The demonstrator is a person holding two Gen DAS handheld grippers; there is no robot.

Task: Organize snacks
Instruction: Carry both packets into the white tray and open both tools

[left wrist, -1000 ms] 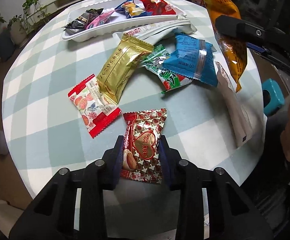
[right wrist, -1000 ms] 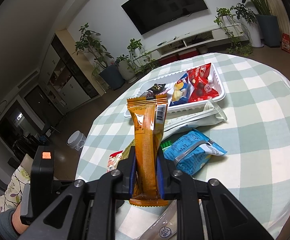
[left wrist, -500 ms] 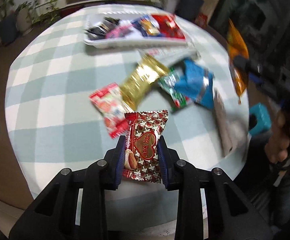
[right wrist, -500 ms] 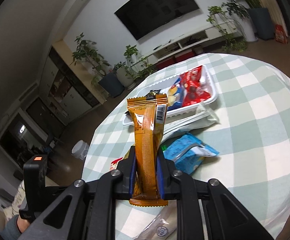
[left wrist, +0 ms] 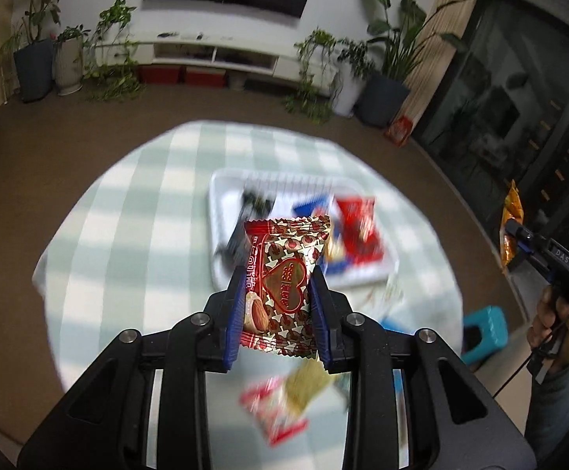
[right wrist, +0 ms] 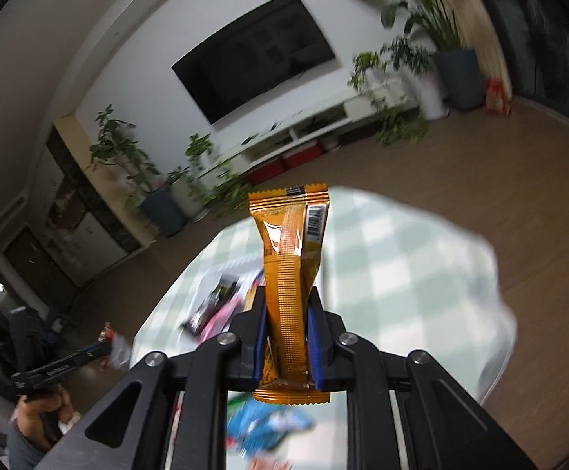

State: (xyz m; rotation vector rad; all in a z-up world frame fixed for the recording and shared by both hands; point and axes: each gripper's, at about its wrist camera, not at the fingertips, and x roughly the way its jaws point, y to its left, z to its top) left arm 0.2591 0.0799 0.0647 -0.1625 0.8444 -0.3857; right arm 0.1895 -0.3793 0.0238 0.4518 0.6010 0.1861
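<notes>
The left gripper [left wrist: 276,293] pinches a red foil snack packet with a heart print [left wrist: 284,286] between its blue pads, held in the air above the round table with the pale green checked cloth [left wrist: 127,243]. Beyond the packet on that table lies a white rectangular plastic tray [left wrist: 218,211] holding blurred wrappers. The right gripper [right wrist: 284,337] clamps a long orange foil snack bar wrapper [right wrist: 290,274] upright, also above the table.

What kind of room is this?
Most likely a home living room: a big dark TV hangs on the wall above a low white cabinet, with potted plants around and a round table in a checked cloth.
</notes>
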